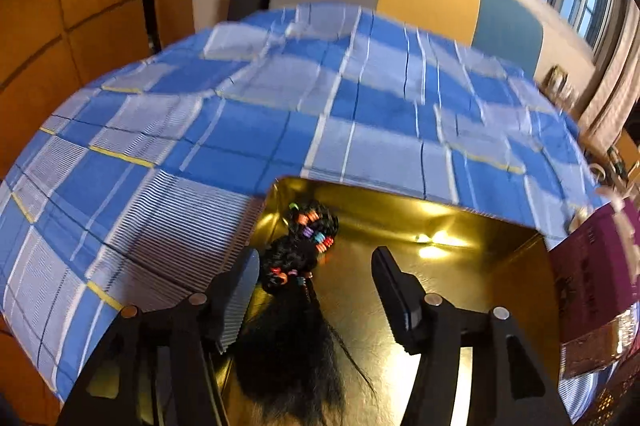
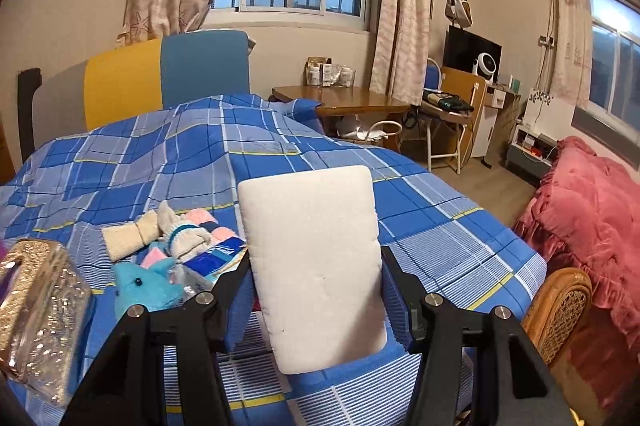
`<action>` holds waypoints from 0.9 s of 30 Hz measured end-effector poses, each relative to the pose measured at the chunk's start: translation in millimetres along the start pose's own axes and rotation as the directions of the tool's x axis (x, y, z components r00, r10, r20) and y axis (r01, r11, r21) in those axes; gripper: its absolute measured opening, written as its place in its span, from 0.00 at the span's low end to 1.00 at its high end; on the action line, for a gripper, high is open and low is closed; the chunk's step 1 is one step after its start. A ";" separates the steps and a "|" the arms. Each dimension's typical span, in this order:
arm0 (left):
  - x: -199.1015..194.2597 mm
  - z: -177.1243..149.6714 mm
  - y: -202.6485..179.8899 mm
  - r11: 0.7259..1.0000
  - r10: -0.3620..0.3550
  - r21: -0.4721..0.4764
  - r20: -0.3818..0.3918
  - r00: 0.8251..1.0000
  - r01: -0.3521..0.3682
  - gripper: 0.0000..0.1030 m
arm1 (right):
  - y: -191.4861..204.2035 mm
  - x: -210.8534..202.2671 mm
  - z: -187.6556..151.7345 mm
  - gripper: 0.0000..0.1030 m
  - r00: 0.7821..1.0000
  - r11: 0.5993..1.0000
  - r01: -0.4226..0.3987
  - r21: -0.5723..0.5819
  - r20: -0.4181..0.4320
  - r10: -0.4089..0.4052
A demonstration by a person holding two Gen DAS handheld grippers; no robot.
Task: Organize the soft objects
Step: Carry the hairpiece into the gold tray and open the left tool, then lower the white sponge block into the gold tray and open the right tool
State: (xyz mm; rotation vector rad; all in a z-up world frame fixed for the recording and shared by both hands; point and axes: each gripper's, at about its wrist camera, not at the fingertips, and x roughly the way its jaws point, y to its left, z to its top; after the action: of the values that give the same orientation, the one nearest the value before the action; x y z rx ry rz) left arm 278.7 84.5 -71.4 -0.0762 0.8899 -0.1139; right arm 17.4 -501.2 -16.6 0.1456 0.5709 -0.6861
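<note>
In the left wrist view my left gripper (image 1: 316, 290) stands open over a shiny gold tin (image 1: 460, 286). A black tuft of hair with small coloured beads (image 1: 296, 266) lies in the tin, close to the left finger (image 1: 240, 286) and well apart from the right one. In the right wrist view my right gripper (image 2: 316, 290) is shut on a white foam pad (image 2: 312, 226), held upright above the blue checked bedspread (image 2: 160, 154). To its left lie a blue plush dolphin (image 2: 148, 292), a rolled cream cloth (image 2: 128, 236) and knitted socks (image 2: 188, 234).
A glittery gold box (image 2: 40, 306) sits at the bed's near left. A purple box (image 1: 588, 274) stands beside the tin. A wicker chair (image 2: 560, 306) and a red quilt (image 2: 592, 210) are to the right of the bed. A wooden table (image 2: 340, 98) stands behind.
</note>
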 end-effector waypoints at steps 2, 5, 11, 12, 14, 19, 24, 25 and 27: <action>-12.2 -2.8 0.9 1.000 0.002 -0.004 0.023 1.000 -0.002 0.57 | 2.4 -7.3 -0.5 0.56 0.999 0.998 -0.038 0.046 -0.013 0.038; -26.3 -16.1 -4.4 1.000 0.016 0.008 0.027 1.000 -0.016 0.57 | 18.4 -27.4 -1.4 0.56 0.992 0.989 -0.129 0.071 -0.004 0.129; -43.6 -50.0 -18.6 1.000 -0.019 -0.006 0.007 1.000 0.019 0.57 | 95.7 -89.1 5.0 0.57 0.932 0.932 -0.357 -0.056 0.043 0.360; -45.5 -54.5 -21.2 1.000 -0.010 -0.006 0.000 1.000 0.010 0.57 | 114.7 -102.2 6.2 0.57 0.911 0.910 -0.405 -0.088 0.044 0.410; -50.0 -61.8 -26.3 1.000 -0.003 -0.002 -0.005 1.000 0.003 0.57 | 144.2 -119.2 5.9 0.57 0.877 0.872 -0.471 -0.136 0.038 0.480; -62.4 -75.8 -30.0 1.000 0.023 0.014 -0.003 1.000 -0.023 0.57 | 234.4 -152.2 -5.7 0.57 0.758 0.726 -0.642 -0.247 -0.062 0.649; -71.4 -88.5 -20.4 0.999 0.040 -0.007 -0.004 0.999 -0.040 0.57 | 322.5 -150.3 -24.8 0.58 0.676 0.624 -0.736 -0.263 -0.249 0.693; -73.5 -90.9 -18.1 0.999 0.041 -0.012 -0.001 0.999 -0.041 0.57 | 343.4 -149.6 -32.7 0.58 0.665 0.609 -0.747 -0.268 -0.282 0.692; -76.4 -94.8 -14.0 0.999 0.042 -0.016 0.000 0.999 -0.042 0.57 | 372.7 -144.9 -41.4 0.58 0.644 0.585 -0.765 -0.268 -0.332 0.689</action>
State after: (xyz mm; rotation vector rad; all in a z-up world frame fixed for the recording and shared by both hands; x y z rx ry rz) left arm 156.2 78.8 -70.4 -0.0727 0.8913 -0.0672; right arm 144.4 -120.5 6.5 0.0637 0.7548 0.2820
